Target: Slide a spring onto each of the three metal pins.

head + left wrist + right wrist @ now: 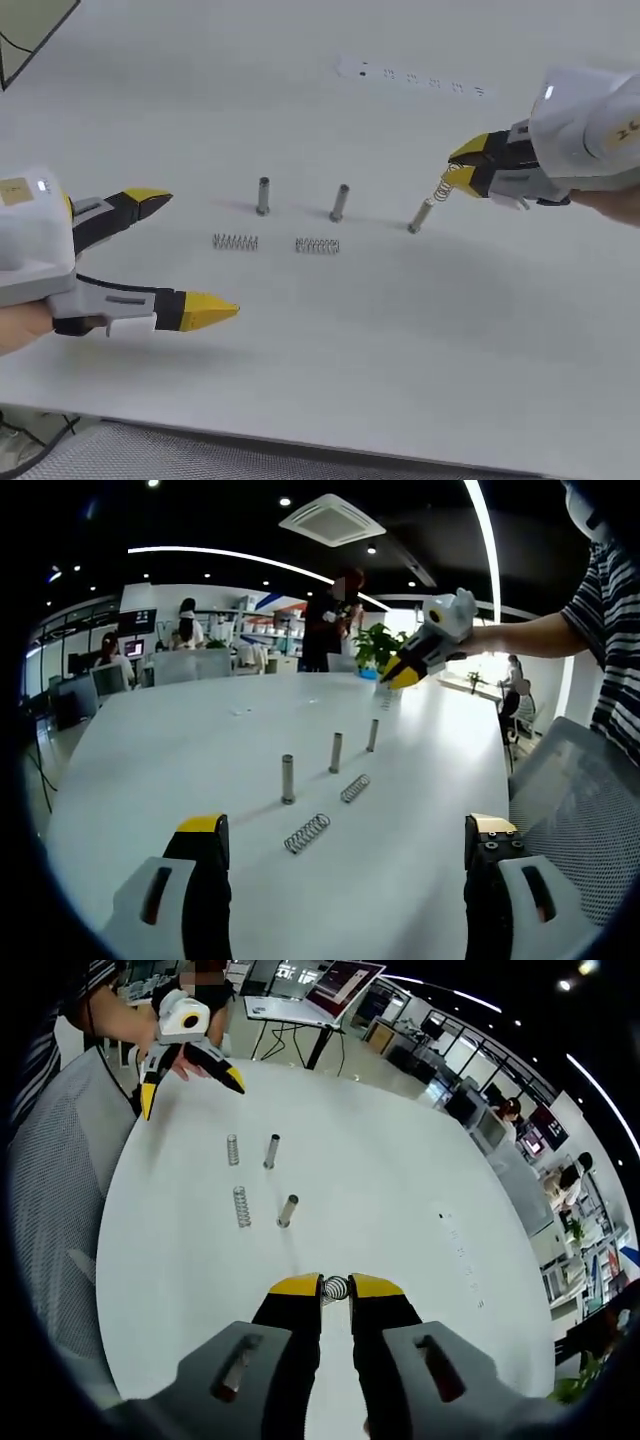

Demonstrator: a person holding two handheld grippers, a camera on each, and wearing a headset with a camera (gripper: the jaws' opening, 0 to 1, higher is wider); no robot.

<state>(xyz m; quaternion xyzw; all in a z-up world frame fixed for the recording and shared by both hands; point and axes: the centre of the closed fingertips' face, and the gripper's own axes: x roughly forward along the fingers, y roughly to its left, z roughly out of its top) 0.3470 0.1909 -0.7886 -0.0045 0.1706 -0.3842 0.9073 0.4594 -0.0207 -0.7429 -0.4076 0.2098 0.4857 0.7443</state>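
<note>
Head view: right gripper (450, 168) pinches a spring (441, 190), seemingly over the pin (420, 216) nearest the worktop's (400, 340) right edge; left gripper (203, 255) gapes.

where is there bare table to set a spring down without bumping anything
Widest bare table: nearer than the loose springs, right of the open left tongs. Also bare between the pins and the far power strip. Crowded: the pin row with springs just before it, and the right tongs holding a spring at the right-hand pin.

Three metal pins (263, 196) (340, 203) (420, 217) and three springs (236, 242) (317, 245) (443, 188) are visible.
</note>
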